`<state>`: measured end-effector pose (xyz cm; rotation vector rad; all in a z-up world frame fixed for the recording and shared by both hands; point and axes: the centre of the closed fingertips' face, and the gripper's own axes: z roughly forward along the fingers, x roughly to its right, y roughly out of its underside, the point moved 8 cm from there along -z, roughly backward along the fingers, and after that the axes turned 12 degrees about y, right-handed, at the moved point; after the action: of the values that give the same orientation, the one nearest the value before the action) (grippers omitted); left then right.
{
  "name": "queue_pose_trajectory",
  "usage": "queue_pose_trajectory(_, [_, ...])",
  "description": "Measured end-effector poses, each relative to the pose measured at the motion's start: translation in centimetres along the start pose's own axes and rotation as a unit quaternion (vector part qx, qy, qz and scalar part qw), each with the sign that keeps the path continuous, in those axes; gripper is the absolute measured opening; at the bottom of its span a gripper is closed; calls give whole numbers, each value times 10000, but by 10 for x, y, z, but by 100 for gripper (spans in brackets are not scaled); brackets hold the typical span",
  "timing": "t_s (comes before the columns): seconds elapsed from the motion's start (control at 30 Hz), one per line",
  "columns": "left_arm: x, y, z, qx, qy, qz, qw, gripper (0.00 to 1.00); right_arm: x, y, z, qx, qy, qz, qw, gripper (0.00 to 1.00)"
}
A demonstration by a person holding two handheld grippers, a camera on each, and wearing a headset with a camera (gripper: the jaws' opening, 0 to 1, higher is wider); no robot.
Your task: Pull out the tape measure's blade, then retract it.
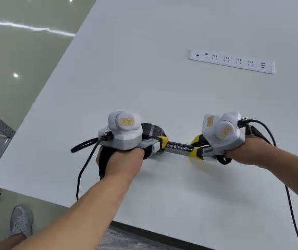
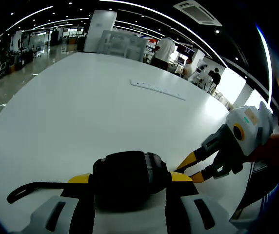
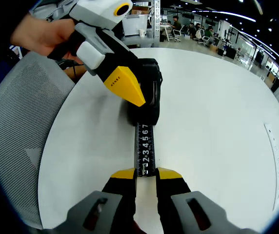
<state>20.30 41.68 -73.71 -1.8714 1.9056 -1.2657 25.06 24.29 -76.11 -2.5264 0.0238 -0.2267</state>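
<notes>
The black tape measure case (image 1: 154, 136) rests on the white table (image 1: 138, 67), with my left gripper (image 1: 158, 144) shut on it; in the left gripper view the case (image 2: 127, 178) sits between the yellow-tipped jaws. A short length of the dark blade (image 1: 178, 147) with white numbers runs from the case (image 3: 147, 90) to my right gripper (image 1: 196, 148). In the right gripper view the blade (image 3: 144, 148) reaches straight back to my right gripper (image 3: 145, 173), which is shut on its end. The right gripper (image 2: 194, 166) also appears in the left gripper view, at right.
A white power strip (image 1: 231, 61) lies flat on the far right part of the table. The table's near edge (image 1: 138, 229) runs just under my forearms, with a grey mesh chair (image 3: 27, 146) below it. Black cables trail from both grippers.
</notes>
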Motion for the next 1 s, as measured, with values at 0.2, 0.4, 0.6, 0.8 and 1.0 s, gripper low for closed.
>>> queue_pose_trajectory(0.2, [0, 0, 0, 1, 16, -6, 10000, 54, 0, -5, 3, 14, -15, -32, 10000, 11])
queue_pose_trajectory(0.4, [0, 0, -1, -7, 41, -20, 10000, 54, 0, -12, 6, 26, -37, -40, 10000, 11])
queue_pose_trajectory(0.6, [-1, 0, -1, 1, 49, -41, 10000, 53, 1, -15, 9, 35, -40, -44, 10000, 11])
queue_pose_trajectory(0.8, [0, 0, -1, 11, 67, -61, 10000, 53, 1, -20, 12, 43, -40, -28, 10000, 11])
queue_pose_trajectory(1.0, [0, 0, -1, 18, 69, -68, 10000, 53, 1, -22, 14, 43, -41, -54, 10000, 11])
